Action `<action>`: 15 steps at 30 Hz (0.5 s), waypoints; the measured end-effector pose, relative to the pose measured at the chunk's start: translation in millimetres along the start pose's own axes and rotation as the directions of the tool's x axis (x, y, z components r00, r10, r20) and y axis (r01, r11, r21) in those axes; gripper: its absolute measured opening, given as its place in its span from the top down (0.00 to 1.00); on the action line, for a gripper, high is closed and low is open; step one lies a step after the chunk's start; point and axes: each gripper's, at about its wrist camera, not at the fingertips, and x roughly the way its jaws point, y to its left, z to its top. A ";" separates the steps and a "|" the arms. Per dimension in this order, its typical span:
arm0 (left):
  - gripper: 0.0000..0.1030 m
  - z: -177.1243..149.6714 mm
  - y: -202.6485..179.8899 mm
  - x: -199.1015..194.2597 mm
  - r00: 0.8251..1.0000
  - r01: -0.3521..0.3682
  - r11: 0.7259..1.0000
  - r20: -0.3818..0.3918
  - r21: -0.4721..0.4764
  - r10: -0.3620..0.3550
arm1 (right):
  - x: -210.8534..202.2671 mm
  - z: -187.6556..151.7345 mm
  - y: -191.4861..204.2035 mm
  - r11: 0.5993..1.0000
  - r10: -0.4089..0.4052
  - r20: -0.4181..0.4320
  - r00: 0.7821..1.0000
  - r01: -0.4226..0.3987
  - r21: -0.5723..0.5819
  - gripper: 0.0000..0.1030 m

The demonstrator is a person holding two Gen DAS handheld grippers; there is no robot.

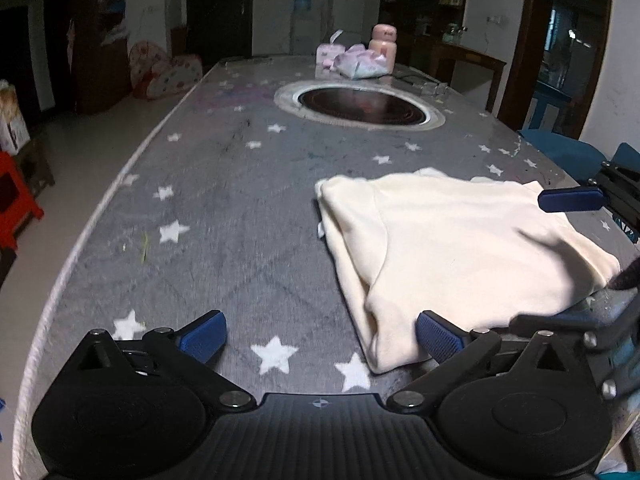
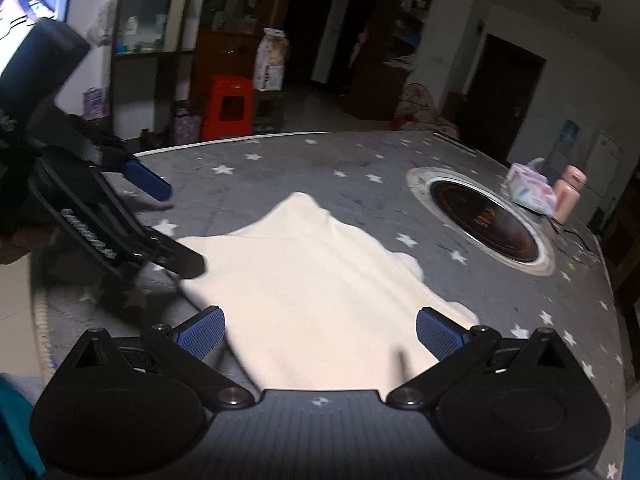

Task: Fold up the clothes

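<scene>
A cream garment [image 1: 460, 248] lies folded on the grey star-patterned table [image 1: 224, 208]. My left gripper [image 1: 320, 338] is open and empty, just off the garment's near left corner, with its right pad at the cloth's edge. My right gripper [image 2: 320, 334] is open and empty, low over the near edge of the garment [image 2: 312, 280]. The right gripper also shows in the left wrist view [image 1: 576, 248] at the garment's right side. The left gripper shows in the right wrist view [image 2: 160, 224] at the garment's left corner, jaws wide apart.
A round dark hotplate [image 1: 360, 106] is set into the table's middle. A pink bottle [image 1: 382, 46] and tissue packs [image 1: 356, 62] stand at the far end. A red stool [image 2: 228, 106] and shelves stand beyond the table. The table edge [image 1: 100, 216] curves along the left.
</scene>
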 end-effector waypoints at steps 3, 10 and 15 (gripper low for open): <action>0.00 1.3 5.6 0.7 1.000 0.012 0.999 -0.019 -0.036 -0.013 | 0.7 2.7 9.3 0.999 0.030 -0.003 1.000 -0.030 -0.024 0.00; 0.00 7.4 18.1 -2.6 0.998 0.041 0.993 -0.040 -0.109 -0.046 | 5.3 8.6 24.9 0.995 0.081 -0.016 0.997 -0.082 -0.060 0.06; 0.00 11.3 31.8 -8.7 0.999 0.025 0.984 -0.031 -0.175 -0.031 | 6.2 16.2 34.1 0.990 0.110 -0.011 0.994 -0.111 -0.090 0.16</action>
